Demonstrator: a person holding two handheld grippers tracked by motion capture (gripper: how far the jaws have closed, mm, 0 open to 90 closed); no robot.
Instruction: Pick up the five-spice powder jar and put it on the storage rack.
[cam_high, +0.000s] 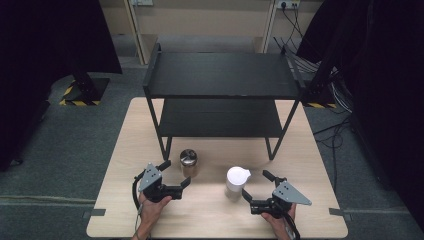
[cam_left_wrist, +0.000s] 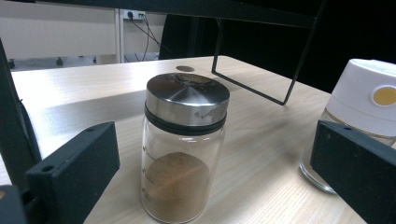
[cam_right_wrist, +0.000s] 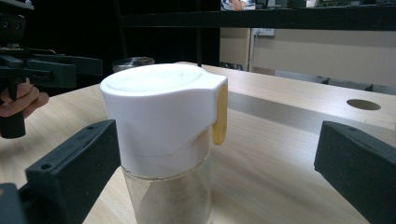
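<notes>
A glass jar with a steel lid (cam_high: 188, 162) holds brown powder and stands on the wooden table (cam_high: 125, 165) in front of the shelf. My left gripper (cam_high: 176, 173) is open just before it. In the left gripper view the steel-lidded jar (cam_left_wrist: 184, 149) stands between the spread jaws, touching neither. A glass jar with a white lid (cam_high: 237, 181) stands to its right. My right gripper (cam_high: 256, 185) is open beside that one. In the right gripper view the white-lidded jar (cam_right_wrist: 163, 121), with a yellow tab (cam_right_wrist: 219, 114), is close to the left jaw without touching it.
A black two-tier shelf (cam_high: 220, 75) stands on the far half of the table, its legs (cam_high: 272, 147) just behind the jars. The white-lidded jar (cam_left_wrist: 369, 98) is also at the right of the left gripper view. A round hole (cam_right_wrist: 363, 104) is cut in the tabletop.
</notes>
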